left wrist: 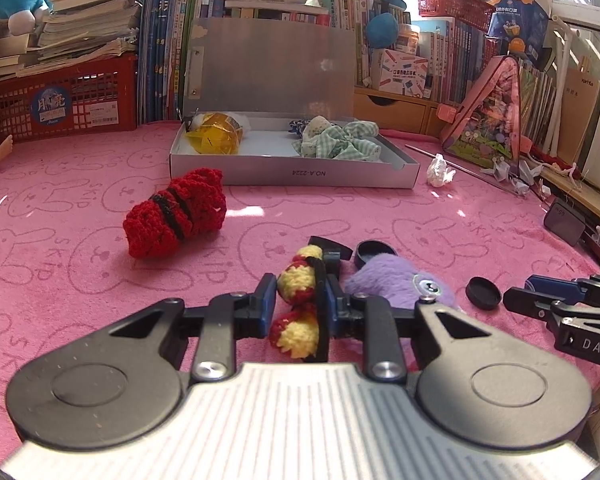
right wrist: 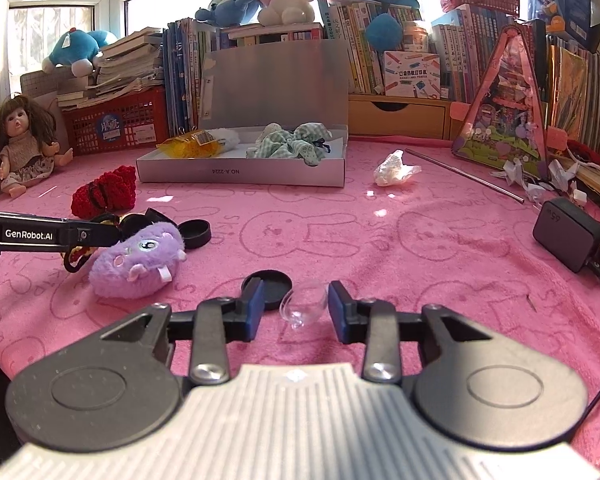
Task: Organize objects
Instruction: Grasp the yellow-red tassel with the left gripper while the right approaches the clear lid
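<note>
Left claw pinching the yellow-and-red crocheted toy; right claw spread around the clear glass ball.
Better lifting straight, heading for the grey cardboard box at twelve o'clock.

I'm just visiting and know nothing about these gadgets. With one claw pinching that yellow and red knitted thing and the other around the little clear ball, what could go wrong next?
1. The clear ball sits loose between the right gripper's open fingers; being round and smooth, it may roll or squirt away when squeezed.
2. The left gripper pinches the yellow and red crochet piece partly by its black cord; it could slip or dangle.
3. The purple plush lies against it and might get dragged along.
</note>
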Demonstrator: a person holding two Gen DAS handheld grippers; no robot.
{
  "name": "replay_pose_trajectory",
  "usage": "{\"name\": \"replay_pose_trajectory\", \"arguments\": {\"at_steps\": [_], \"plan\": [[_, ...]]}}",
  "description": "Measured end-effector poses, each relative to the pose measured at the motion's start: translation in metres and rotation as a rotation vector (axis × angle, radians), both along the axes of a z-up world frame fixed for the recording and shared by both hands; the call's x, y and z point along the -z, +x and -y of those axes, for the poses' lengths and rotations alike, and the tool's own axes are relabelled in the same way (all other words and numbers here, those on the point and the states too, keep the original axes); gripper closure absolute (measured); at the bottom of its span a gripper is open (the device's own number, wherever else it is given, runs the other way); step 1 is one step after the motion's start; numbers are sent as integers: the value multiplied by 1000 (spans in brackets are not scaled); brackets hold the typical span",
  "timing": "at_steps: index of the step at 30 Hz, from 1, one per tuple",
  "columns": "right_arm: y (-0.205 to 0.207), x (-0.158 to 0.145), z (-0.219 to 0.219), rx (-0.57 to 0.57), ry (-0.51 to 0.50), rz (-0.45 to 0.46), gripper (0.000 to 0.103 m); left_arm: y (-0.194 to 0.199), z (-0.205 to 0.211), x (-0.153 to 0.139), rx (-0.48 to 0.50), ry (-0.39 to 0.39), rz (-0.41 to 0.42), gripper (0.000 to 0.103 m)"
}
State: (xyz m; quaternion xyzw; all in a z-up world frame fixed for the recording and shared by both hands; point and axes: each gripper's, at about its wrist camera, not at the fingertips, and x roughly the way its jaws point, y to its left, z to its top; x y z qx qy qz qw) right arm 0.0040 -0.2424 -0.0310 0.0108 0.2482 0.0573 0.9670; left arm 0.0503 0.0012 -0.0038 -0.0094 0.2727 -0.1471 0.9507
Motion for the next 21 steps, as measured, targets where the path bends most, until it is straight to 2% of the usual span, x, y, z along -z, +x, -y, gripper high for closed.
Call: {"name": "replay_pose_trajectory", "arguments": {"at_steps": [2,15,21], "plan": [[-1,0,2,4,-2,-2,49,-1,-1,0,-1,3,-1,73],[3,4,4,29,-27,-31,49,0,-2,3,0,23,-5,73],[3,4,3,26,-29,-29,52,1,0,5,1,41,-17,73]]}}
